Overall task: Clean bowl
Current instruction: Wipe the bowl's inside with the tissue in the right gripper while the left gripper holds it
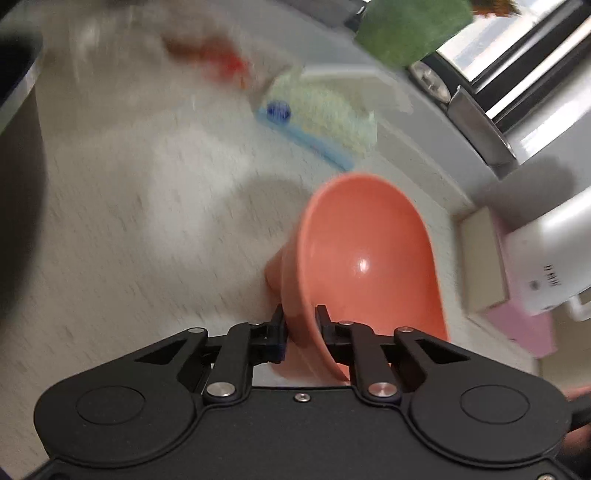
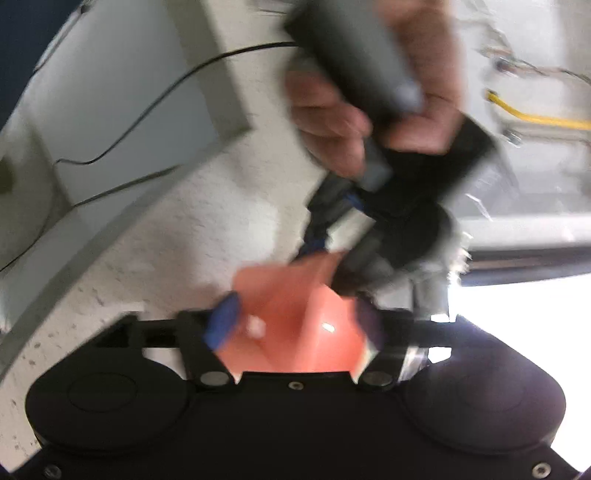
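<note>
Left wrist view, scanning left to right. I see a dark blurred edge at far left, then a pale speckled surface (image 1: 122, 229) filling most of the frame. Up top, a red and white smear (image 1: 225, 66), too blurred for me to identify. Right of it, a pale yellow-green sponge with a blue edge (image 1: 325, 118) lies by a white tray. A green fuzzy cloth (image 1: 410, 29) hangs in at the top. Further right: shiny metal curved fittings (image 1: 480, 118), a white plastic appliance (image 1: 554, 258), a pink box (image 1: 524, 325) beneath it.

The salmon-pink glossy plastic bowl (image 1: 365, 258) sits centre-right, tipped on edge, its hollow facing right and its foot pointing left. Interior smooth, one bright highlight, no visible residue. My left tongs (image 1: 300, 325) pinch its near rim, one finger outside the wall, one inside. The bowl is lifted off the surface; its shadow falls to the left.

Right wrist view, heavily blurred. Left: grey-white panels with a thin black cable (image 2: 155, 99) running across them, speckled surface below. Centre: the same bowl (image 2: 295, 332) fills the gap of my right tongs (image 2: 295, 317), whose fingers stand spread on either side; a blue pad shows on the left finger. I cannot tell whether they touch it. Above, only this view shows a hand (image 2: 369, 122) gripping the other tool's dark handle, and a yellow cable (image 2: 535, 118) at far right. The sponge and appliance show only in the left view.
</note>
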The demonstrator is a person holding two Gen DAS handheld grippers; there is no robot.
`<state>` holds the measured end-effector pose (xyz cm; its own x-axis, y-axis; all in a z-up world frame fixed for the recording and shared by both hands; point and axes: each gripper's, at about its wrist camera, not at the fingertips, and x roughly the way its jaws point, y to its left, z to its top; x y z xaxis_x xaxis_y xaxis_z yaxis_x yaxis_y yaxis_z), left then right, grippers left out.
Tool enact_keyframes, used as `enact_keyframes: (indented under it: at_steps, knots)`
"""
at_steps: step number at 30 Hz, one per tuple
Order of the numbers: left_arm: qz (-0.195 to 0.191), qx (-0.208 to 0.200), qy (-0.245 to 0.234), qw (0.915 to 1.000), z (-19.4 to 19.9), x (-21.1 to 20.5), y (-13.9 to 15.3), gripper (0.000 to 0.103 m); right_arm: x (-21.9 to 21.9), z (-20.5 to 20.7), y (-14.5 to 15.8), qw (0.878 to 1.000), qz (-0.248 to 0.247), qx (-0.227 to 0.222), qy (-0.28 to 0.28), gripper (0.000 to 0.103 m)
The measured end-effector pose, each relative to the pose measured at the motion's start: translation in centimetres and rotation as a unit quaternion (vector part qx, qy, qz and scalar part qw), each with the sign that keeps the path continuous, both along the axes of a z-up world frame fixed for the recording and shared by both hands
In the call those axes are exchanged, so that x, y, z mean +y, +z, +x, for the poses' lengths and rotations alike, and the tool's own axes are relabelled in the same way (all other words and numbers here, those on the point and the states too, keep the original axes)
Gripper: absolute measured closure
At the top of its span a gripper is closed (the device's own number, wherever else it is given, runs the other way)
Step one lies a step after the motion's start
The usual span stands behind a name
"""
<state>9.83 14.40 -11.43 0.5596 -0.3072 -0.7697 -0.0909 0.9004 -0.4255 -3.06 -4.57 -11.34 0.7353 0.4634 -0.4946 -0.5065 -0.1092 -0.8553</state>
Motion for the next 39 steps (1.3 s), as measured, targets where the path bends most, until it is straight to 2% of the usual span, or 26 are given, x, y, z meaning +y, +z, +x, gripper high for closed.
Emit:
enact_keyframes:
  at_steps: [3, 5, 6, 7, 8, 9, 11, 12, 13, 14, 15, 16, 17, 18, 21, 25, 28, 29, 31, 33, 34, 37, 39]
  knots:
    - [0.013, -0.041, -0.009, 0.9990, -0.8, 0.2, 0.9, 0.093, -2.0, 1.0, 2.2, 0.993, 0.070, 0.056, -0.075, 0.021]
    - [0.037, -0.062, -0.020, 0.9972, -1.2, -0.3, 1.3, 0.093, -3.3, 1.7, 3.6, 0.981, 0.116, 0.093, -0.124, 0.020]
    - [0.063, -0.077, -0.033, 0.9945, -1.6, -0.8, 1.6, 0.093, -3.9, 2.2, 4.2, 0.971, 0.137, 0.122, -0.151, 0.020]
    - [0.073, -0.086, -0.037, 0.9930, -1.8, -1.2, 1.7, 0.093, -4.6, 3.1, 4.1, 0.957, 0.149, 0.175, -0.179, 0.020]
    - [0.083, -0.094, -0.042, 0.9913, -1.9, -1.6, 1.9, 0.093, -4.9, 3.5, 3.9, 0.947, 0.153, 0.205, -0.195, 0.020]
    - [0.093, -0.101, -0.046, 0.9895, -2.1, -1.9, 2.0, 0.093, -5.2, 4.5, 3.5, 0.930, 0.157, 0.250, -0.220, 0.020]
    - [0.110, -0.115, -0.054, 0.9858, -2.5, -2.6, 2.3, 0.093, -5.8, 6.4, 2.5, 0.887, 0.166, 0.335, -0.271, 0.023]
    - [0.118, -0.122, -0.057, 0.9838, -2.7, -2.9, 2.4, 0.093, -6.0, 7.3, 1.7, 0.865, 0.173, 0.359, -0.305, 0.025]
    - [0.125, -0.127, -0.061, 0.9822, -2.8, -3.2, 2.4, 0.093, -6.2, 8.0, 1.1, 0.846, 0.179, 0.377, -0.332, 0.038]
    - [0.132, -0.133, -0.063, 0.9803, -2.9, -3.5, 2.4, 0.093, -6.5, 7.8, 1.0, 0.841, 0.187, 0.382, -0.336, 0.057]
    - [0.138, -0.140, -0.062, 0.9784, -3.2, -3.7, 2.5, 0.093, -7.0, 8.3, 0.9, 0.821, 0.214, 0.399, -0.347, 0.061]
    - [0.139, -0.142, -0.060, 0.9782, -3.4, -3.6, 2.6, 0.093, -7.4, 8.7, 0.8, 0.800, 0.235, 0.416, -0.362, 0.079]
    - [0.134, -0.141, -0.057, 0.9793, -3.3, -3.5, 2.5, 0.093, -7.5, 8.7, 0.7, 0.794, 0.244, 0.422, -0.364, 0.098]
    - [0.125, -0.137, -0.049, 0.9815, -3.3, -3.2, 2.4, 0.093, -7.6, 8.8, 0.5, 0.788, 0.253, 0.426, -0.366, 0.099]
    - [0.116, -0.125, -0.027, 0.9850, -3.3, -2.4, 2.1, 0.093, -8.0, 8.6, 1.0, 0.783, 0.283, 0.410, -0.373, 0.102]
    - [0.129, -0.132, -0.029, 0.9824, -3.7, -2.3, 2.4, 0.093, -8.4, 8.1, 4.6, 0.773, 0.360, 0.371, -0.368, 0.102]
    - [0.132, -0.133, -0.030, 0.9819, -3.6, -2.4, 2.5, 0.093, -9.0, 7.8, 7.0, 0.765, 0.405, 0.355, -0.353, 0.102]
    - [0.137, -0.135, -0.031, 0.9809, -3.7, -2.6, 2.6, 0.093, -8.8, 8.0, 7.5, 0.766, 0.409, 0.353, -0.348, 0.102]
    - [0.158, -0.148, -0.038, 0.9755, -3.9, -3.3, 2.9, 0.093, -7.6, 7.7, 9.2, 0.777, 0.407, 0.355, -0.323, 0.102]
    - [0.170, -0.159, -0.046, 0.9715, -4.2, -3.8, 3.1, 0.093, -5.9, 7.6, 9.6, 0.792, 0.385, 0.363, -0.305, 0.102]
    - [0.173, -0.163, -0.050, 0.9701, -4.3, -4.1, 3.2, 0.093, -4.6, 7.4, 9.4, 0.803, 0.368, 0.364, -0.294, 0.102]
    - [0.189, -0.177, -0.061, 0.9639, -4.9, -4.8, 3.3, 0.093, -1.6, 8.3, 7.7, 0.826, 0.326, 0.359, -0.286, 0.102]
    - [0.193, -0.182, -0.070, 0.9615, -5.1, -4.9, 3.3, 0.093, -0.3, 9.0, 6.7, 0.828, 0.320, 0.362, -0.283, 0.102]
